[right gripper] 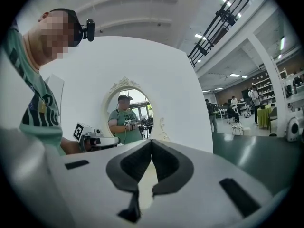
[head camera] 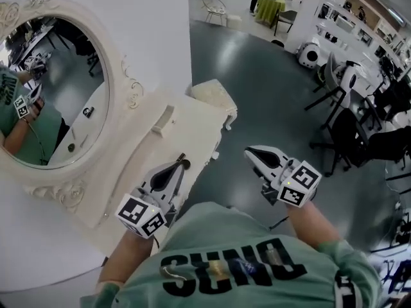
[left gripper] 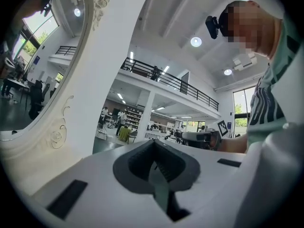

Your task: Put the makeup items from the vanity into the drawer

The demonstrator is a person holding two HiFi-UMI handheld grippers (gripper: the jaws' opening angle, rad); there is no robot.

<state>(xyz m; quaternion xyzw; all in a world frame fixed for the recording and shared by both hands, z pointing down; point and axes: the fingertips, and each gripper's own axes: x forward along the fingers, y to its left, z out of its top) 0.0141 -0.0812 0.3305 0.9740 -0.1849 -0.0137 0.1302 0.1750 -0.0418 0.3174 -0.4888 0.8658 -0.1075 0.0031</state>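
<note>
Looking down, only the head view shows the vanity top (head camera: 192,133).

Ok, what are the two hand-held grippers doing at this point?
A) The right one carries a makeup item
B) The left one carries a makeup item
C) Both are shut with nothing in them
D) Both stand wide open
C: each gripper view shows the jaws meeting with nothing between them, on both the left hand-held gripper and the right hand-held gripper.
</note>
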